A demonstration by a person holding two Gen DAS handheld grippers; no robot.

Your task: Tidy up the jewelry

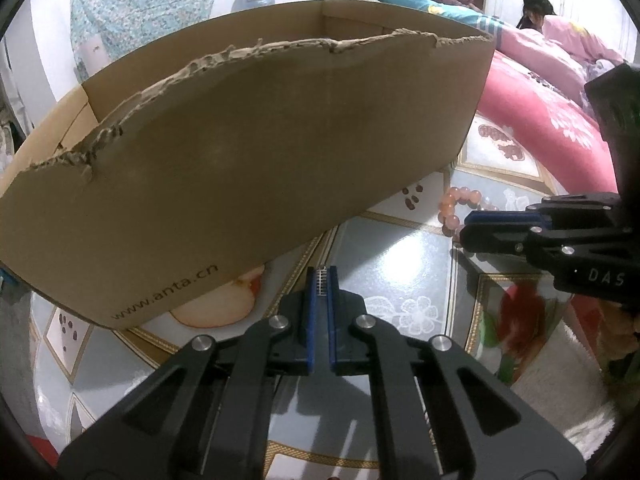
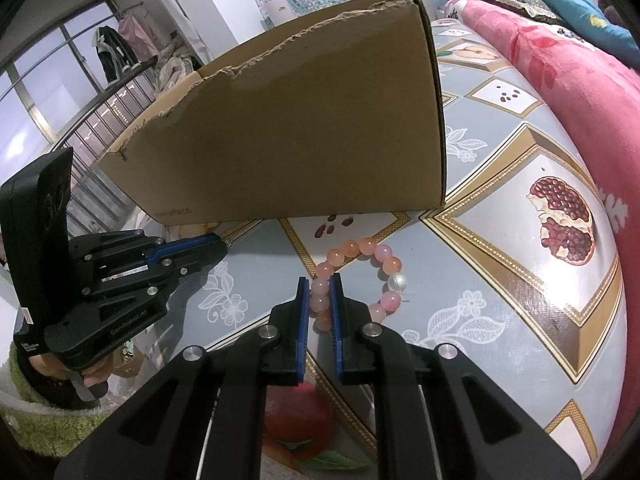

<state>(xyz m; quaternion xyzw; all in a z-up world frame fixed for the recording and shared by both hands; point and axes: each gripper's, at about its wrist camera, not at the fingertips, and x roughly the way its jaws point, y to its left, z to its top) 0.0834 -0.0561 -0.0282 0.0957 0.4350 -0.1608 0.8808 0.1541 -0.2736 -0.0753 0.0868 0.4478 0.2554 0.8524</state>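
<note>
On the fruit-patterned worktop (image 2: 500,208), beside the torn brown cardboard box (image 2: 304,120), I noted my right gripper (image 2: 320,300) clamped on the pink beaded bracelet (image 2: 384,264); my left gripper (image 1: 322,280) was closed, empty.

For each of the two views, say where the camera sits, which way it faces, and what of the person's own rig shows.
Left wrist view: rides the left tool, shut on nothing, aimed down at the cardboard box; the right tool enters from the right edge.
Right wrist view: rides the right tool, facing down at the bead bracelet with its fingers clamped on the beads; the left tool and part of a hand show at left.
Shared: box, bracelet, patterned tablecloth, both tools.
</note>
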